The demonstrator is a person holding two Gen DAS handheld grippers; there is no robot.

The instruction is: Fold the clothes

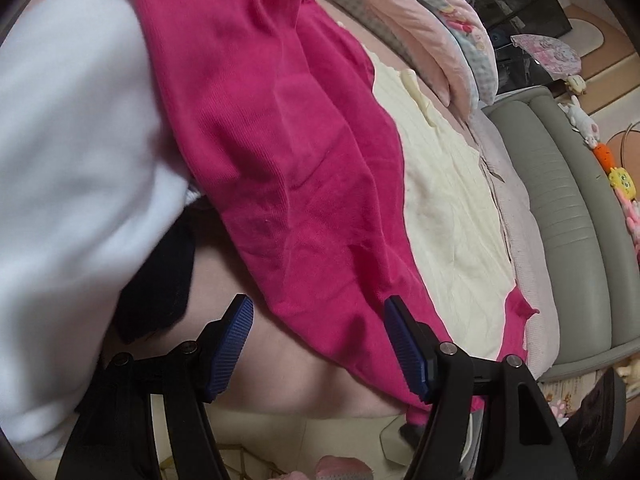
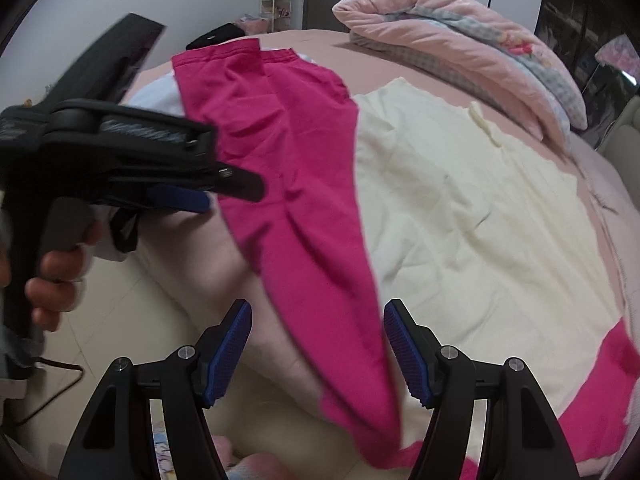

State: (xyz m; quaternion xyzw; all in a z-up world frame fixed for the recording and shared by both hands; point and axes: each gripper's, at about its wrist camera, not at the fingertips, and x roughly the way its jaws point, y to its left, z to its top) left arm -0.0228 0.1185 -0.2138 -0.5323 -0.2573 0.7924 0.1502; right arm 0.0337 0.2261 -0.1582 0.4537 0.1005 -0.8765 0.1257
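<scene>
Pink garment [image 2: 312,200]: a magenta piece of clothing lying in a long band from the upper left of the right wrist view down to its lower centre, draped partly over a cream cloth and partly over the bed's edge.
Cream garment [image 2: 480,216]: spread flat over the right half of the right wrist view, with the pink one overlapping its left edge (a second strip of pink shows at its lower right corner).
White cloth [image 1: 72,152]: fills the left side of the left wrist view, with a dark item beneath it.
Right gripper [image 2: 318,344]: fingers spread apart at the bottom centre, the pink fabric's lower end lying between them without the pads pressing on it.
Left gripper [image 1: 318,340]: fingers spread too, straddling the pink edge; nothing pinched.
Hand [image 2: 52,280]: at the left edge of the right wrist view, grasping the left tool's handle.
Bed sheet [image 2: 288,40]: dusty pink, under everything.
Folded quilt [image 2: 460,32]: pink and checked, upper right.
</scene>
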